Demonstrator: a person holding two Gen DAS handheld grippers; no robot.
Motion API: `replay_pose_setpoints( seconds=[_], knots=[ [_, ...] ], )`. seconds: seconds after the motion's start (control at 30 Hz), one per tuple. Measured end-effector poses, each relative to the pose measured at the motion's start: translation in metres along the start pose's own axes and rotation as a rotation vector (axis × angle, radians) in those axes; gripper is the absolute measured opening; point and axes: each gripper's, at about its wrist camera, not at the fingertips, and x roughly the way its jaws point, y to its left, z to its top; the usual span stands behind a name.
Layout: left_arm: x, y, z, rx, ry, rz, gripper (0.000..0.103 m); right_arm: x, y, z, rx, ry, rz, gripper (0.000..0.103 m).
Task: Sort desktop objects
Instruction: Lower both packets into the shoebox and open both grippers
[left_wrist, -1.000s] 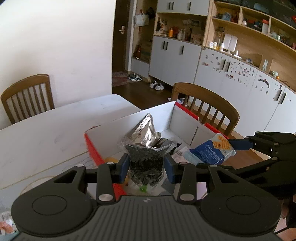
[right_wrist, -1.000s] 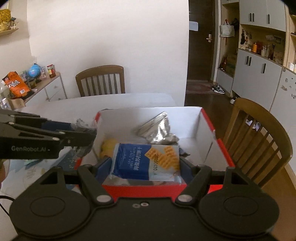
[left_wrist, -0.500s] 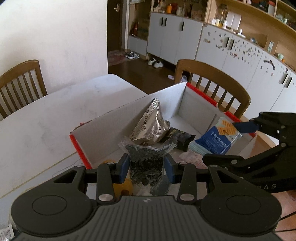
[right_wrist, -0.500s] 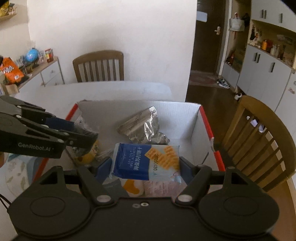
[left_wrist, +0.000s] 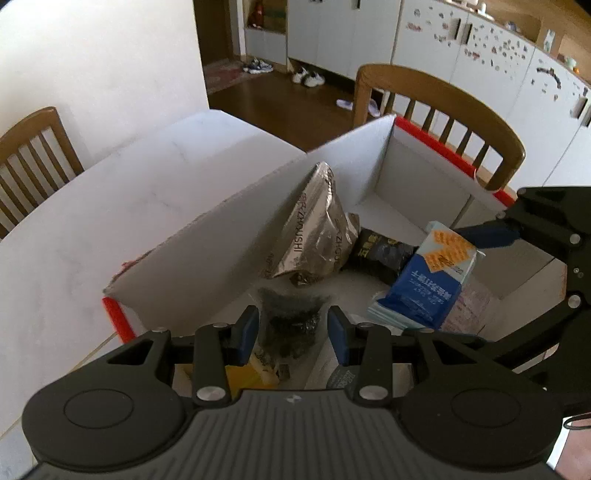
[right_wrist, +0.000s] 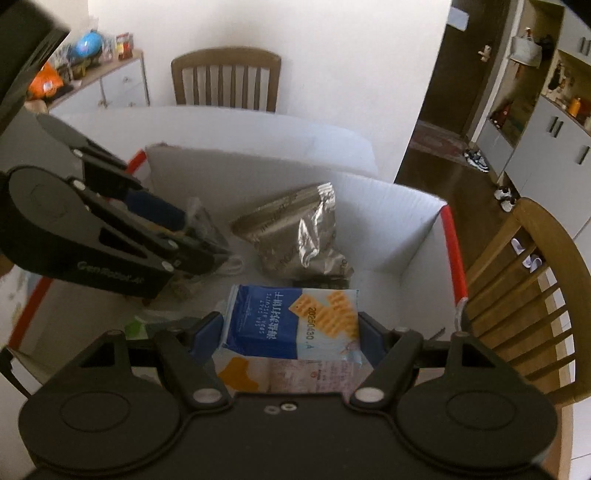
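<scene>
The left gripper (left_wrist: 291, 332) is clamped on a clear bag of dark, crinkled contents (left_wrist: 291, 325), hanging just over the floor of the red-edged white box (left_wrist: 236, 236). The right gripper (right_wrist: 290, 332) pinches a blue-and-white biscuit packet (right_wrist: 291, 321) across its width, also inside the box (its print reads "SEA SALT SODA BISCUITS" and "20250430.A", beside pictured yellow crackers). Farther in, a crumpled silver foil bag (left_wrist: 317, 236) leans against the back wall, its lettering only partly legible, with a small black packet (left_wrist: 380, 254) just beside it. The box sits on a white table (left_wrist: 110, 206).
</scene>
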Motion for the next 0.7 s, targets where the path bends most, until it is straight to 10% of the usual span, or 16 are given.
replay_pose_setpoints(
  seconds=[0.7],
  knots=[
    [0.003,0.014,-0.005,-0.065,0.020,-0.045,0.040,0.043,-0.001,0.011,-0.039,0.155,0.013,0.079]
  ],
)
